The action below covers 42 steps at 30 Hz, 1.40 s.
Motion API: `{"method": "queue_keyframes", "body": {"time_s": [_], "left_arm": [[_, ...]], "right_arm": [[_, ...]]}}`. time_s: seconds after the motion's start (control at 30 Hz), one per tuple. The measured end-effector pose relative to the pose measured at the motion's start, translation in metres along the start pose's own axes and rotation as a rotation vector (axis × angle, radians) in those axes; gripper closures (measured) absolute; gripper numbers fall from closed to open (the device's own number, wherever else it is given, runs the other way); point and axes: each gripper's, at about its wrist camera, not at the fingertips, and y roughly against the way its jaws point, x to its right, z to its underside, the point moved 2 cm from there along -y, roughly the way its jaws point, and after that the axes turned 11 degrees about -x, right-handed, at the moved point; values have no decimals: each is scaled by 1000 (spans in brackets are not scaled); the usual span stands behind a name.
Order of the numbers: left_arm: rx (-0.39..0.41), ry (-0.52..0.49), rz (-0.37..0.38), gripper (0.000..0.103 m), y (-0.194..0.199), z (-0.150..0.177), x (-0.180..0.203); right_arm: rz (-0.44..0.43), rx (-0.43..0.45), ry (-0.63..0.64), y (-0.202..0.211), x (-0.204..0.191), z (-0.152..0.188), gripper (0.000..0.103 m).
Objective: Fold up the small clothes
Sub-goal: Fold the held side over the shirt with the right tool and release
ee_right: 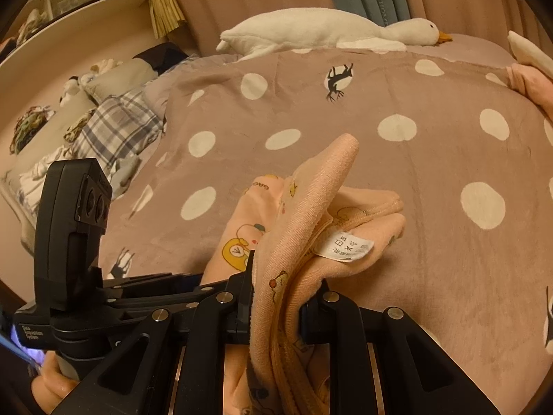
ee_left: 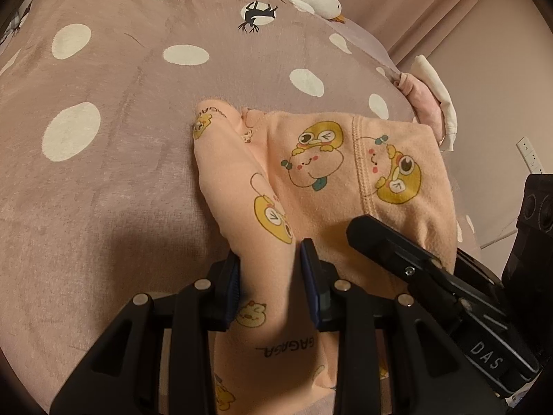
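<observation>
left wrist view first: the left gripper has its two fingers pinched narrow on a fold of the small peach garment, cloth bulging up between the pads and trailing back under the tool. just right of those fingers the right gripper pokes in at a slant, close alongside. from the right wrist view, the right gripper is likewise clamped on a bunched hem of the garment, with the care label hanging just right of its fingertips. a hand grips the other tool low on the left.

ahead of both sets of fingers the rest of the garment lies on the dotted bedspread, partly doubled over already, a stitched edge lying across its printed front. i'd say the fold is midway: the held edge is lifted, not yet laid down or smoothed.

beyond the fingers the bedspread runs open and flat, plenty of room to lay cloth forward. far off lie a plush goose and, to the right edge, a pink cloth pile.
</observation>
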Motion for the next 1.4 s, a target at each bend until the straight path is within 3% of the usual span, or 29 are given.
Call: {"method": "queue_keyframes", "body": {"time_s": [1.17,1.27,1.4], "left_arm": [[-46,22,-60,61,-23,-6,-12],[-46,22,-65,57,-23,-7,-13],[-43,11,-103,50,-23,-7,-11]], "right_arm": [[40,-92,-199,-19,59,9,83],[50,-102,-212,-20,63,10,79],[86,-107,-226,-20,68,12,64]]}}
